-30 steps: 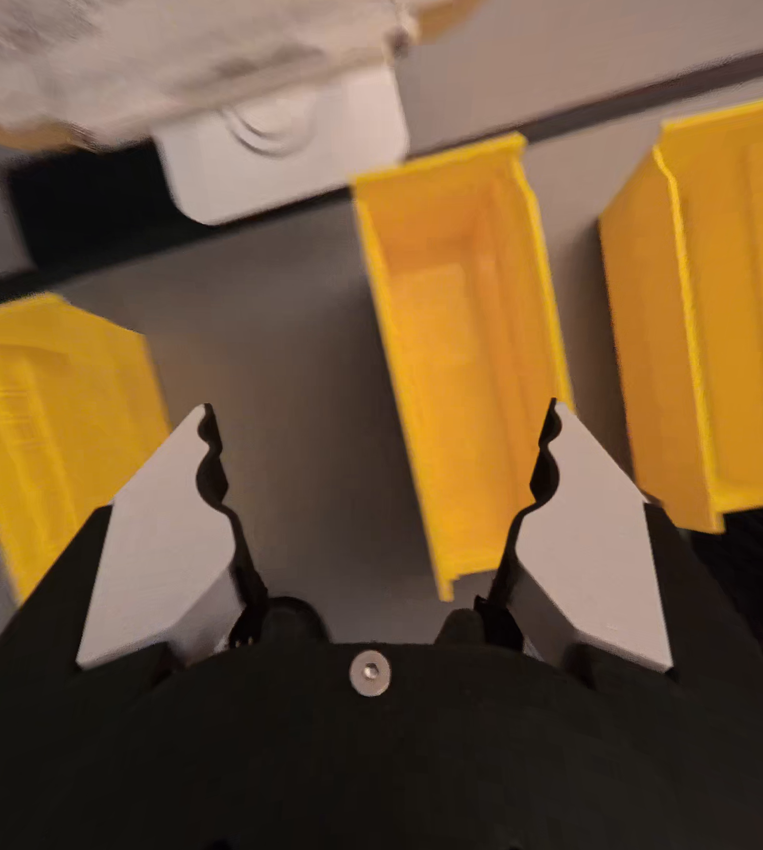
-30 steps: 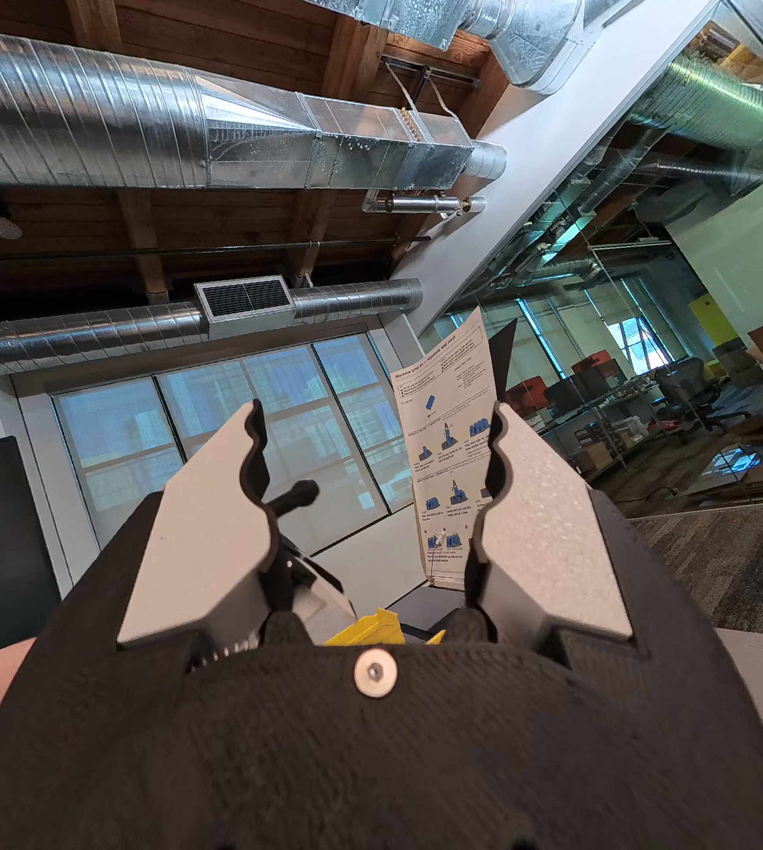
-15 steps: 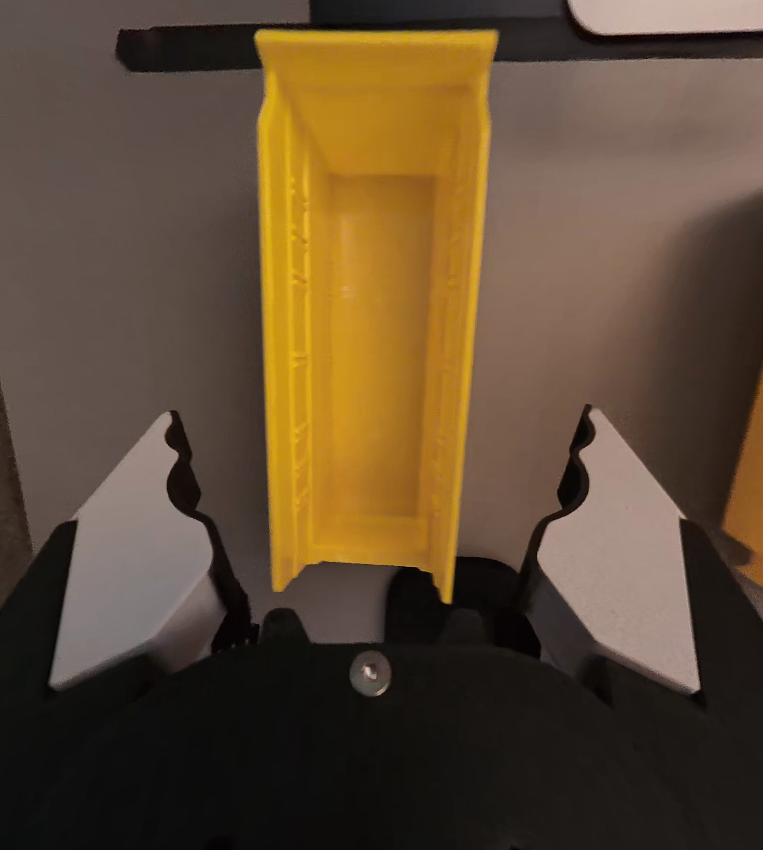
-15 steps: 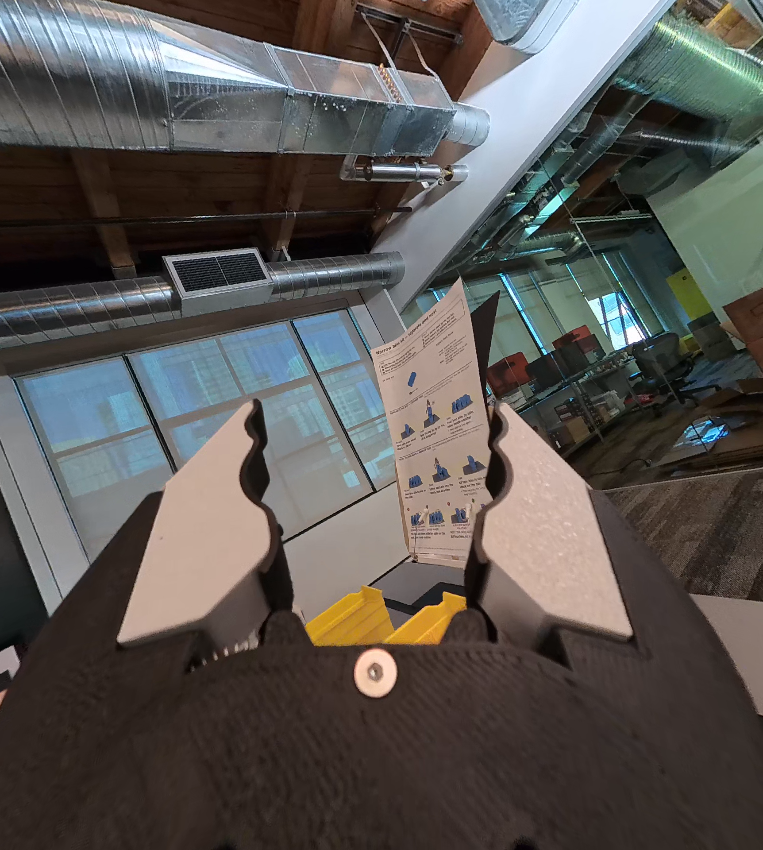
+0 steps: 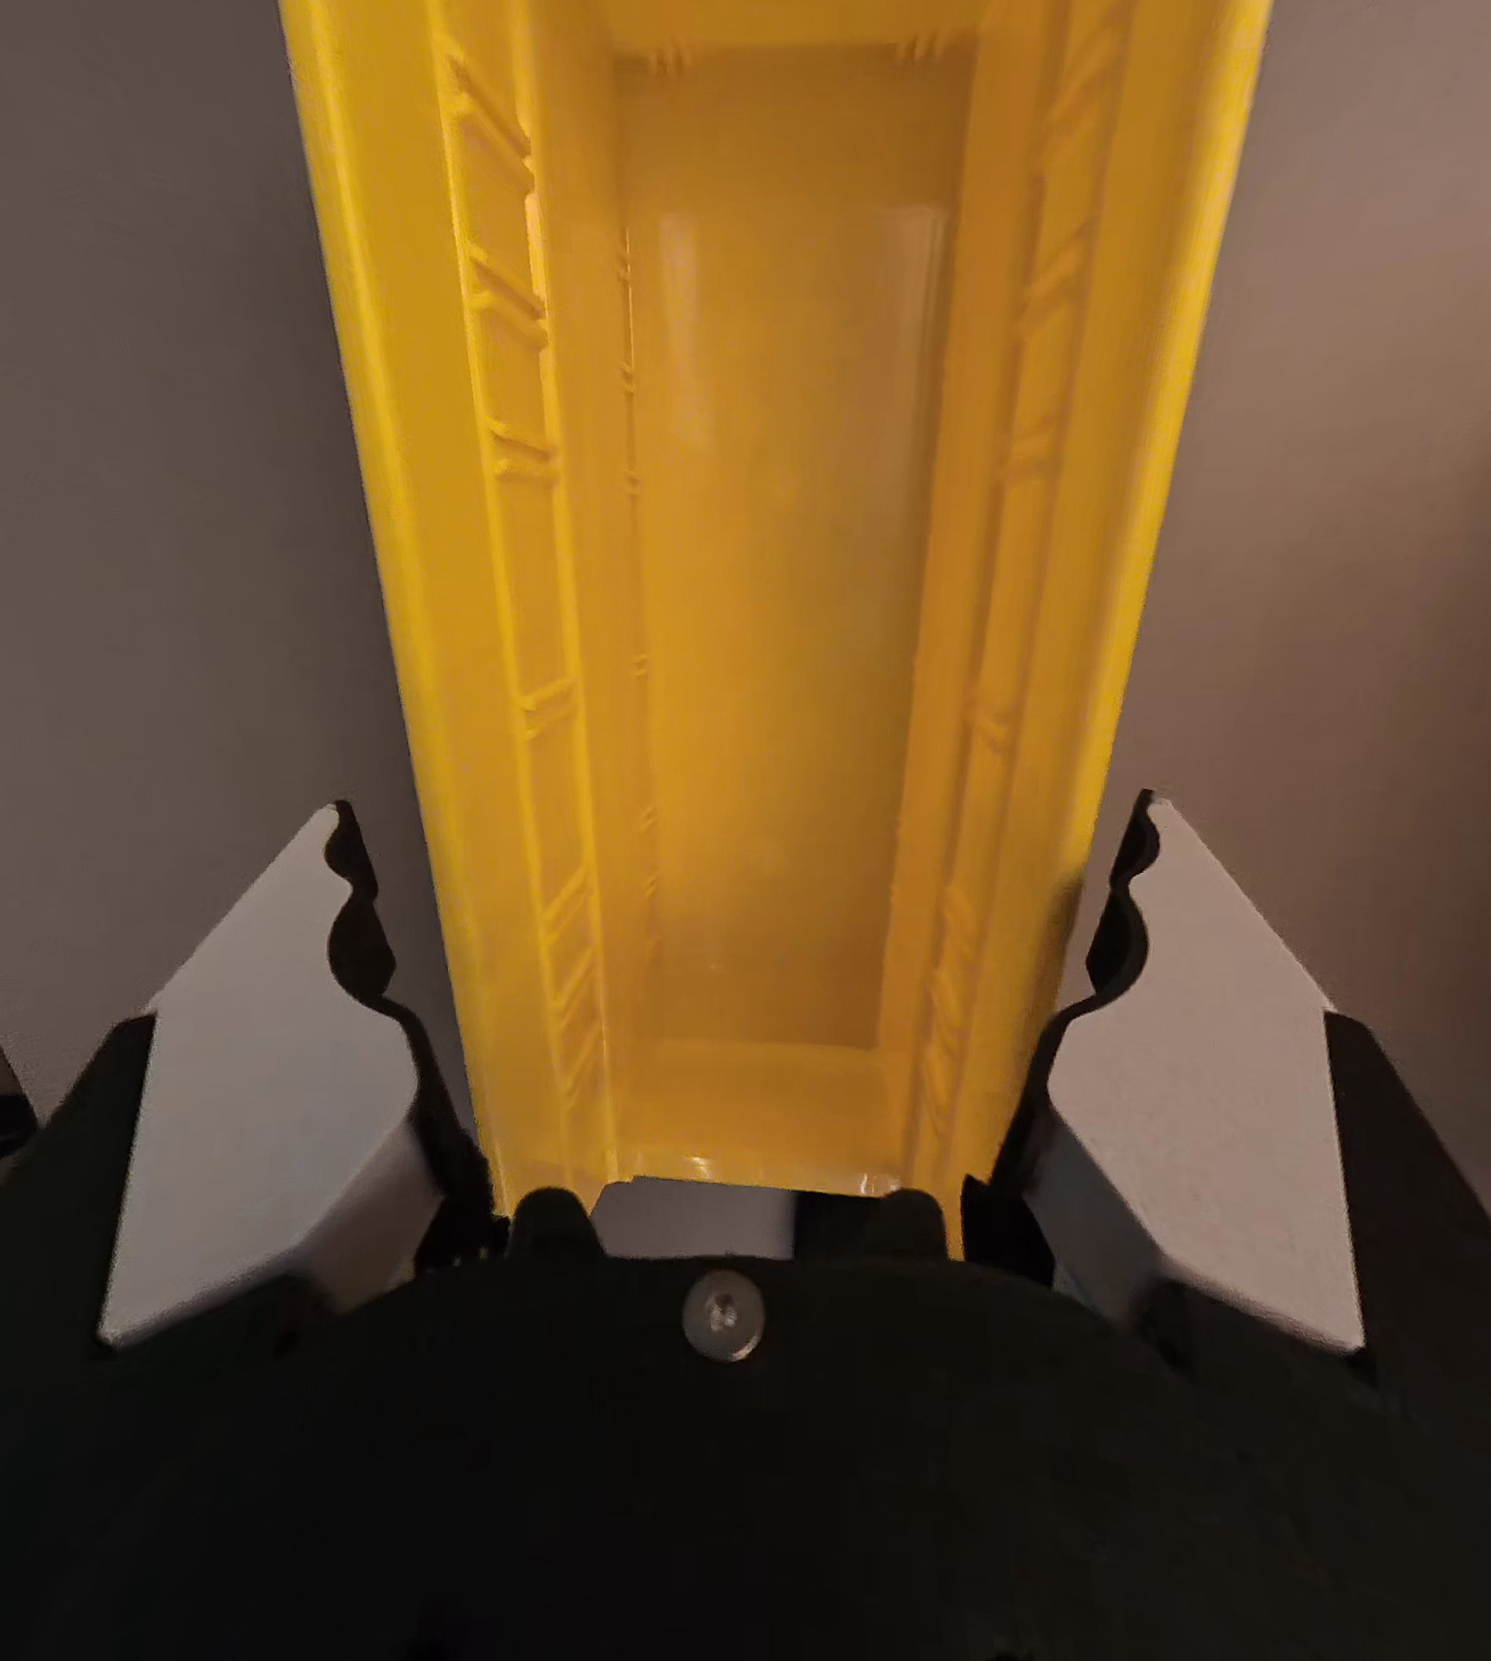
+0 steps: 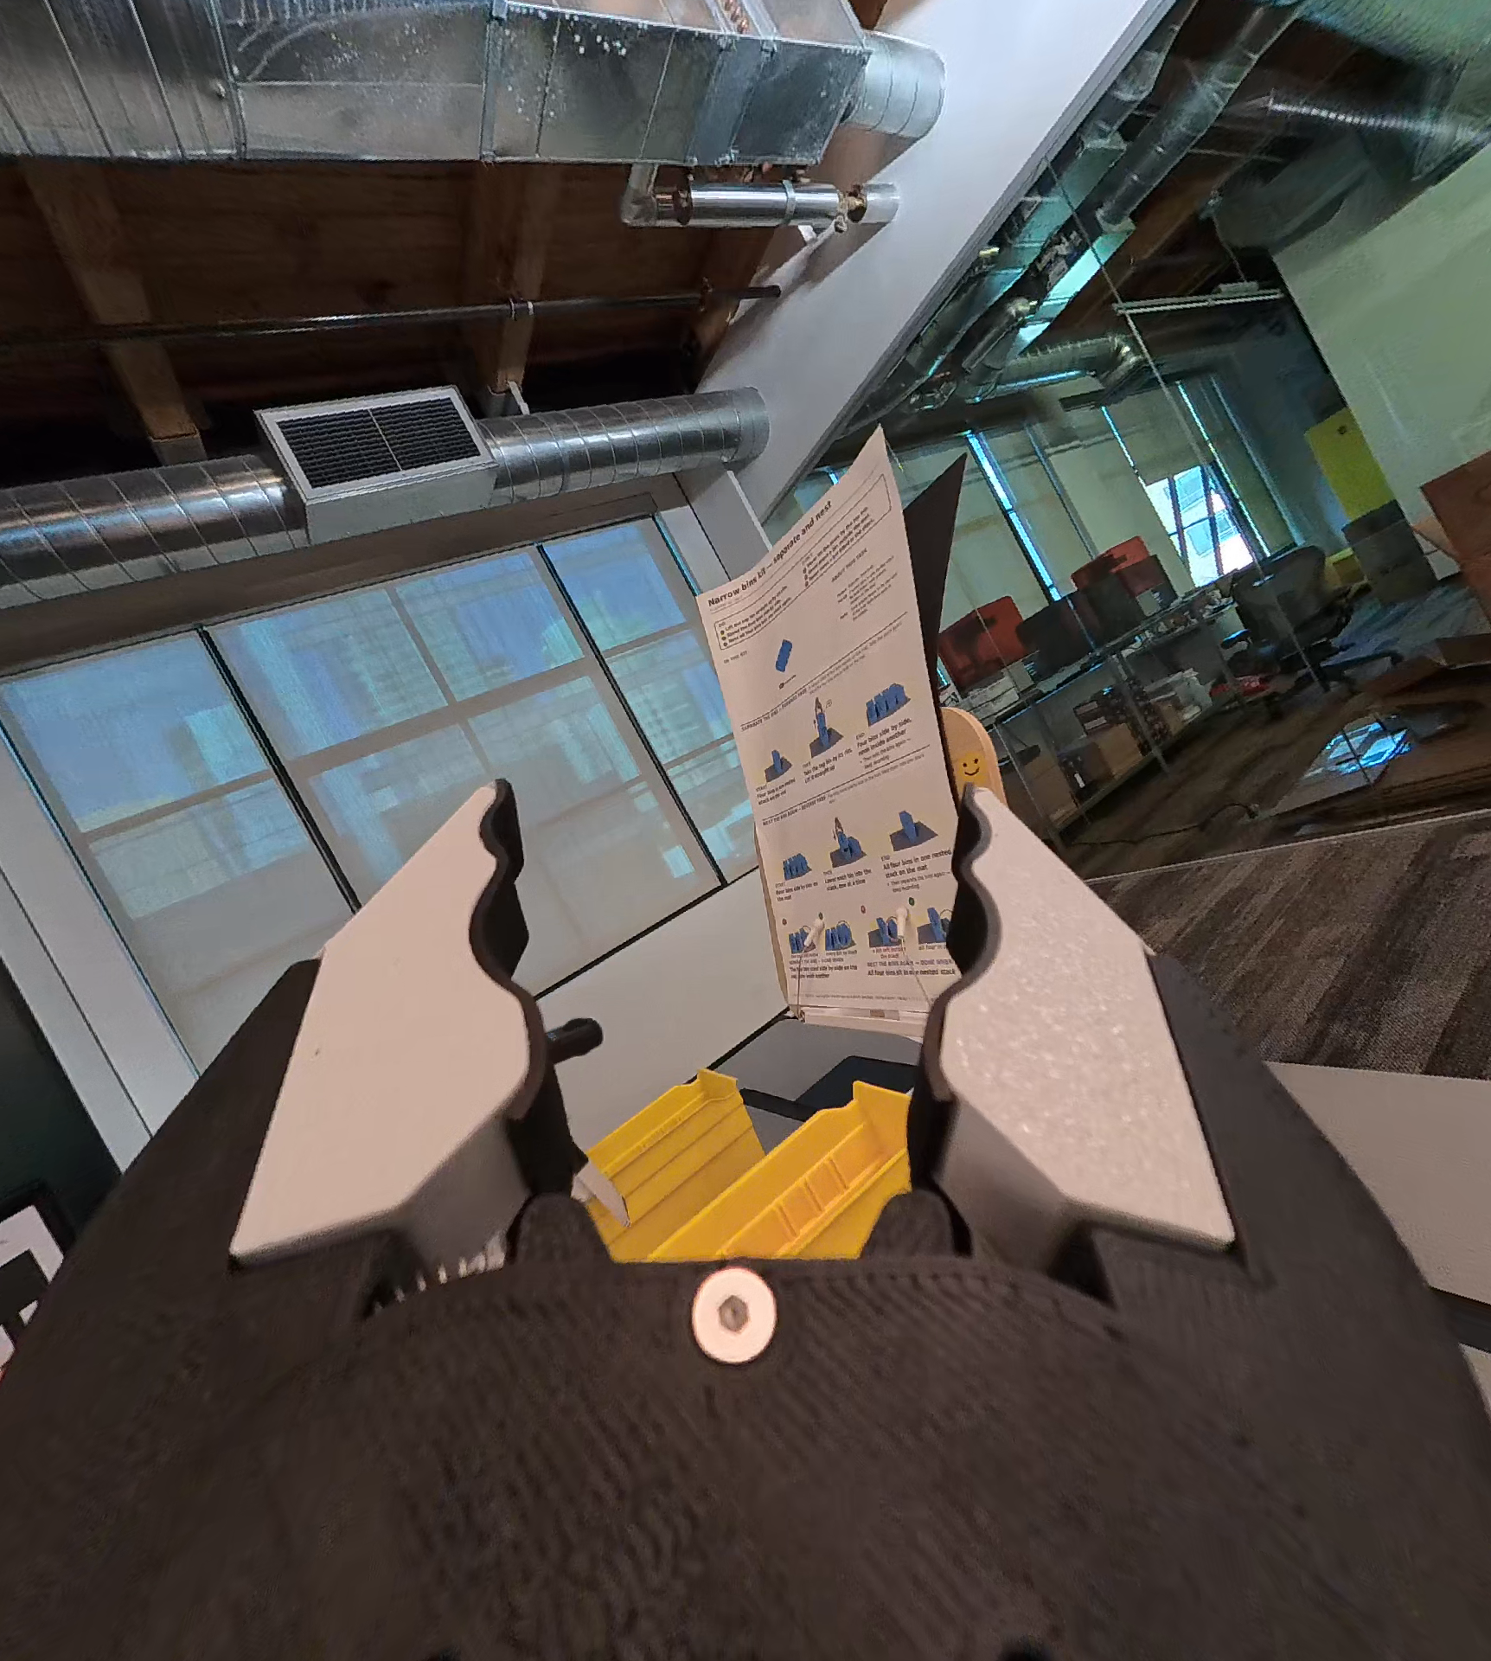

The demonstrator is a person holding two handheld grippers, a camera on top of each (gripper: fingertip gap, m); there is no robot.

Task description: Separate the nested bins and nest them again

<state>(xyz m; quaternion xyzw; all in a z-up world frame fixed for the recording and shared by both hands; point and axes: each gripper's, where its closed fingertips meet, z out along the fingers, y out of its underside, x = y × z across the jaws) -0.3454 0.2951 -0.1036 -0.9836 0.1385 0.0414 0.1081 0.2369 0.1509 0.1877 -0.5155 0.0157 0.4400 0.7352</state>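
Yellow bin (image 5: 778,629) on grey counter (image 5: 113,539) between spread, non-touching fingers of left gripper (image 5: 746,809), right gripper (image 6: 733,809) open, bare, raised.

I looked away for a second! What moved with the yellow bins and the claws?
The left claw swung over from three spread-out bins and closed in on one yellow bin, which now sits between its wide-open fingers, gaps showing on both sides. Nothing was grabbed. The right claw stayed open and empty, pointing up toward the windows, tilting only slightly.
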